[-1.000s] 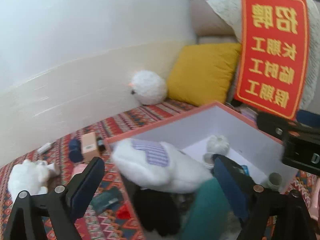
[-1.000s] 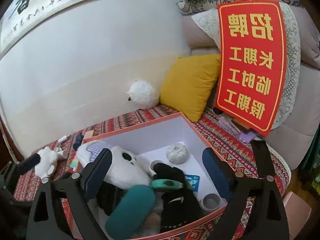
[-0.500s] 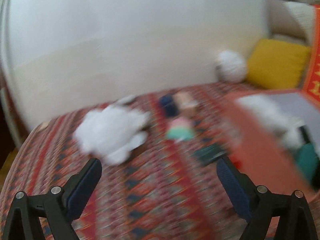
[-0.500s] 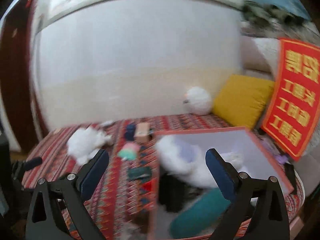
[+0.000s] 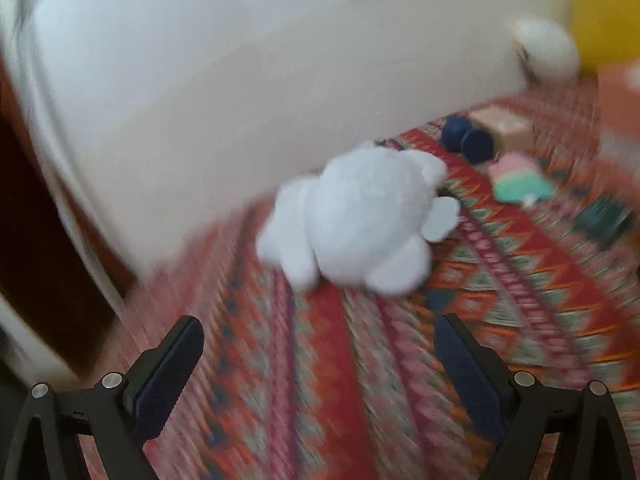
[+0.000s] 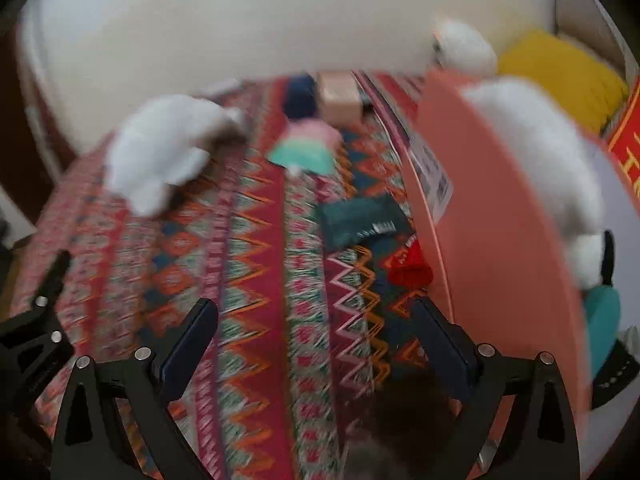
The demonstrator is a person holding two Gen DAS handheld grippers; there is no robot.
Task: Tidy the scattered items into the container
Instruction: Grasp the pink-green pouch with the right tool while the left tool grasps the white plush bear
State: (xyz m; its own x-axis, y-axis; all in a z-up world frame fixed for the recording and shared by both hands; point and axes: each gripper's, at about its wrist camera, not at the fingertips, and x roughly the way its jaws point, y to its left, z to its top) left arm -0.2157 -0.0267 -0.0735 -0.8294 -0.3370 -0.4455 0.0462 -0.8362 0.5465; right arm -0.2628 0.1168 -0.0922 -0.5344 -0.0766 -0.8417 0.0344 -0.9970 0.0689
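Clearly blurred in both views — easy to misjudge reach and shove the white plush toy (image 5: 356,220) along the patterned cloth (image 5: 520,264) instead of straddling it. Left gripper (image 5: 318,364) spread wide and empty, just short of the toy; right gripper (image 6: 316,344) likewise released, holding nothing. Orange box (image 6: 492,216) off to the right, already heaped — risk of overflow. Loose outside: one plush, one pink-and-green item (image 6: 308,146), one dark packet (image 6: 360,222), one red scrap (image 6: 410,268), one navy object (image 5: 468,138), one tan carton (image 5: 502,126).
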